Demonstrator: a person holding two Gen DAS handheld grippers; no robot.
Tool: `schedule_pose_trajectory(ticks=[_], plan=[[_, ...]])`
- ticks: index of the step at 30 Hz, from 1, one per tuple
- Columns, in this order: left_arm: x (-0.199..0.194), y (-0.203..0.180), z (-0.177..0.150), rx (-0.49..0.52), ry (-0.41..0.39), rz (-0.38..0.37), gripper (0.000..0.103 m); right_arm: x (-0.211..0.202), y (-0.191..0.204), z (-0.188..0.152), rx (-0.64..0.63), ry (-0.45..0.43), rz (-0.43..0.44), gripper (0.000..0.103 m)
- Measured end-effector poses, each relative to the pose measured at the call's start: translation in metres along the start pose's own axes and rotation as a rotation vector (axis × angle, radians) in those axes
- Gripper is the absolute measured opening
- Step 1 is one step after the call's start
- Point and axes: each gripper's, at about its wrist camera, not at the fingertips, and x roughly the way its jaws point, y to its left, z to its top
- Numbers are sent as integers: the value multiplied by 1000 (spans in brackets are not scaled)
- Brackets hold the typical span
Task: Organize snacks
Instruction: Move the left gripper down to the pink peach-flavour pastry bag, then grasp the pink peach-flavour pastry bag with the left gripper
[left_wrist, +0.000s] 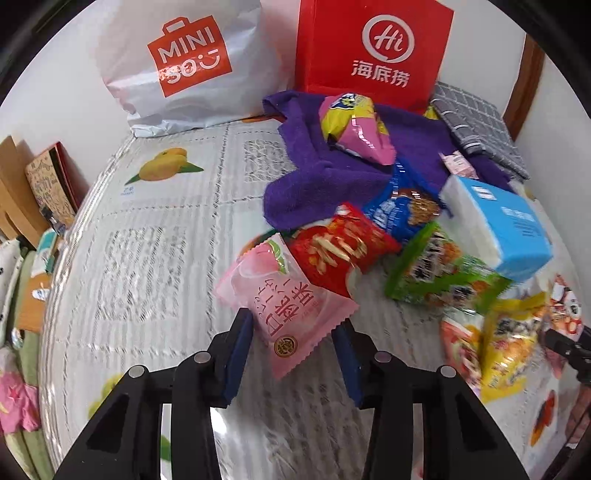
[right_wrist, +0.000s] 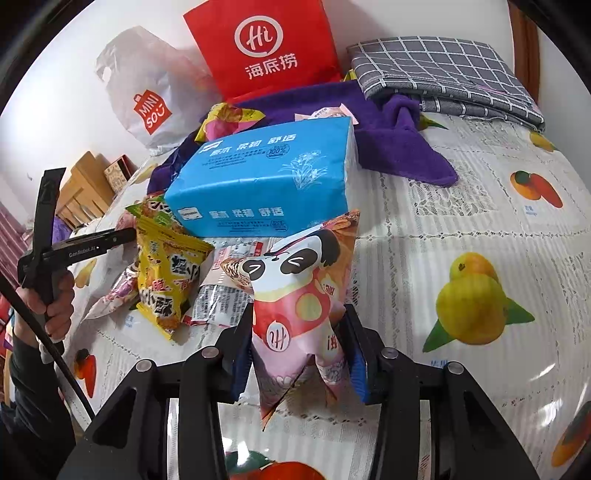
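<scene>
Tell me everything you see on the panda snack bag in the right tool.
The panda snack bag is a glossy, puffy foil pouch, white and pink with a cartoon panda face and red patches. It stands roughly upright, crumpled at its lower end, pinched between the right tool's blue pads above the fruit-print tablecloth, in front of the blue tissue pack.
</scene>
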Motion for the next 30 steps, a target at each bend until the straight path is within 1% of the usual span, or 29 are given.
schedule_pose_trajectory(ticks=[3,9,13,16,23,25,27,30], plan=[[-9,-4,-6,7,-13,-4,39,-7,2,-4,-2,-13,0,43],[-31,-19,-19,23,-39,-33,38,-23,1,-11,6,-41,-4,43],[-43,-29,-29,43,-46,-36,38,-32,-1,-15,15,-48,-17,43],[-48,-31,-39,37,-37,-46,38,-37,-1,-19,18,-41,-26,43],[-43,-22,-60,-6,-5,-19,39,-34,-9,-29,51,-10,-17,43],[-41,-19,-63,-20,10,-27,42,-31,-12,-31,62,-2,-20,43],[-41,-15,-66,-45,23,-38,54,-29,-13,-33,67,2,-25,43],[-45,-9,-68,-85,10,-64,61,-26,-14,-35,73,2,-28,43]])
